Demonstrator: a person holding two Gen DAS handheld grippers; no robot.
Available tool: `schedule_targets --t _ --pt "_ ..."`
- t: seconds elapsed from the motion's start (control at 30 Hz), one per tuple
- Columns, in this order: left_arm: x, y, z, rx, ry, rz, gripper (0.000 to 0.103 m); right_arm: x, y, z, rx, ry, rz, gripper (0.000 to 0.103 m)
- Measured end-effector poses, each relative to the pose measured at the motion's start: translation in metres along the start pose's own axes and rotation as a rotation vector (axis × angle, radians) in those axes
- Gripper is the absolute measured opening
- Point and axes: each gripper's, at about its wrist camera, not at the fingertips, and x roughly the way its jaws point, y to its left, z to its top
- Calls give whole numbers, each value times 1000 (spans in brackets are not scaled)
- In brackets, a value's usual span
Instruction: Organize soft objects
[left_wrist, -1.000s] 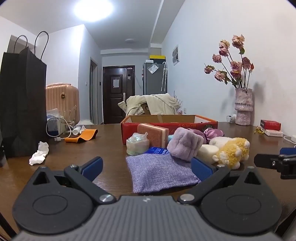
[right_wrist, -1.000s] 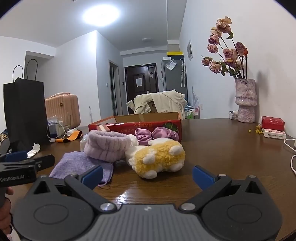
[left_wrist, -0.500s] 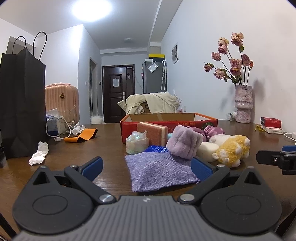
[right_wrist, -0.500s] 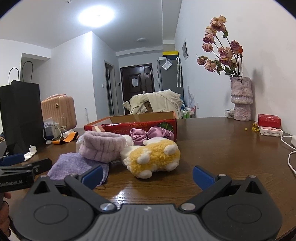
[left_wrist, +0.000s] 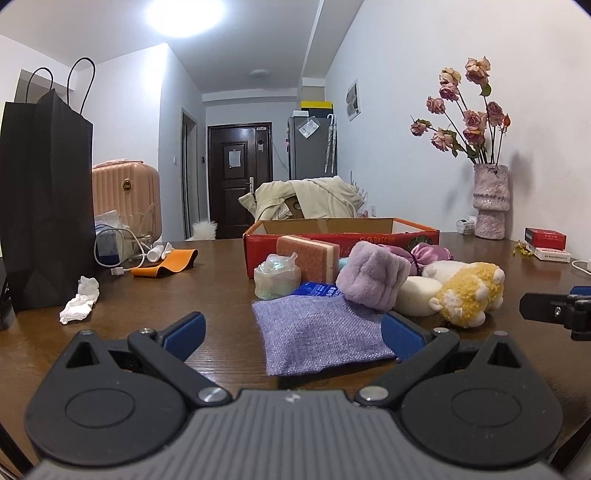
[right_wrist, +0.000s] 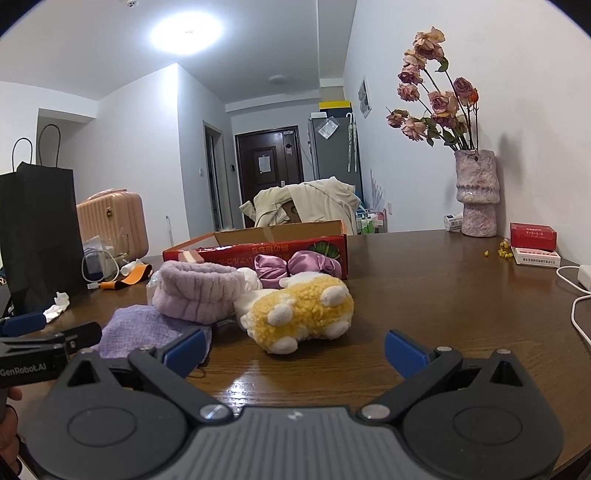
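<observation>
Dark wood is filling both views: the desk (left_wrist: 229, 258) is carrying a loose heap of soft things just in front of the red cardboard box (left_wrist: 413, 232), which is standing open and looks unfilled from here. Over the last second very little is changing; both cameras are drifting slightly, and nothing in the heap is shifting. The left tool (left_wrist: 291, 332) is hovering low with its fingers spread wide and empty, the purple cloth pouch (left_wrist: 317, 332) lying flat between them, nearer than the box. The right tool (right_wrist: 293, 350) is likewise gaping wide and gripping nothing, aimed at the yellow plush toy (right_wrist: 303, 314), which is lying on its side in front of the box. Beside it, the lilac fleece band (right_wrist: 199, 291) is resting partly on the pouch, with the pink satin scrunchie (right_wrist: 295, 264) touching the box wall. Judging by this, sorting is barely beginning, and a first grasp seems to be getting lined up.
</observation>
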Motion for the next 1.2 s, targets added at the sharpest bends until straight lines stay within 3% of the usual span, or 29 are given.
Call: schedule_targets --t 1.2 --pt "6 4 0 -18 28 1 103 -2 2 3 -1 -16 -14 103"
